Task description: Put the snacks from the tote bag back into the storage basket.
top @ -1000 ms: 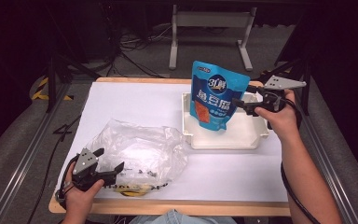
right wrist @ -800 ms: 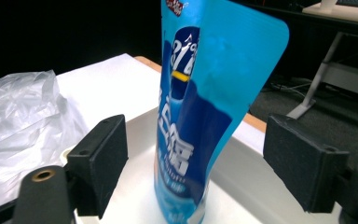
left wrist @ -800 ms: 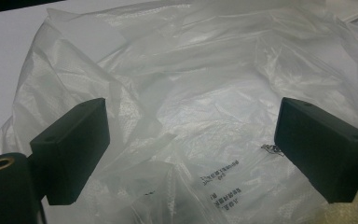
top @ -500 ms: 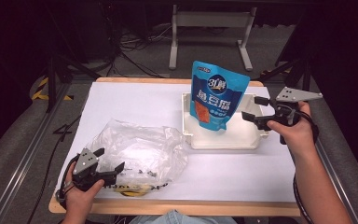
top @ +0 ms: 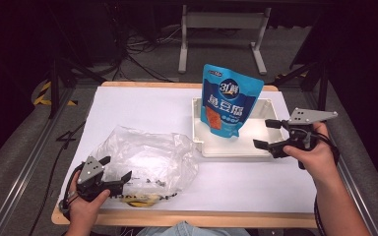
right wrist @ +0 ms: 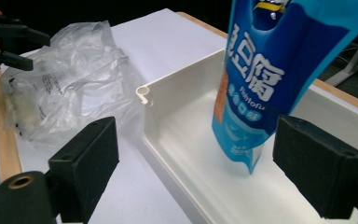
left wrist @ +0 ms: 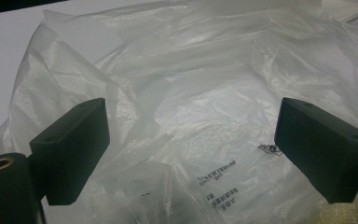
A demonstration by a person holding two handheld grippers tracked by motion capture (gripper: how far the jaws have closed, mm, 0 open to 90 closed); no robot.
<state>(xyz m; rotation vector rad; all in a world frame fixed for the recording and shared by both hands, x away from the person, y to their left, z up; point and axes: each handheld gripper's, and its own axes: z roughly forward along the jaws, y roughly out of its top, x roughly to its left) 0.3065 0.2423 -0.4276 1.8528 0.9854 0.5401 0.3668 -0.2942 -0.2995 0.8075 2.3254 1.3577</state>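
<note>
Crumpled clear plastic bag (top: 145,162): near-left corner of the white table (top: 142,105), left gripper (top: 112,172) spread at it, empty. Blue stand-up snack pouch (top: 229,101): upright in white rectangular tray (top: 226,147), far right. Right gripper (top: 267,133): just been opening, nothing between, beside tray. Placement judged done; next, another item from the bag.

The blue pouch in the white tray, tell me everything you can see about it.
The blue pouch is a glossy, soft plastic stand-up bag with large white characters, a round logo near its top and an orange patch low on its front. It stands upright on its bottom edge inside the white tray, toward the tray's left half, rising well above the rim. Nothing grips it; only the tray floor touches it.
</note>
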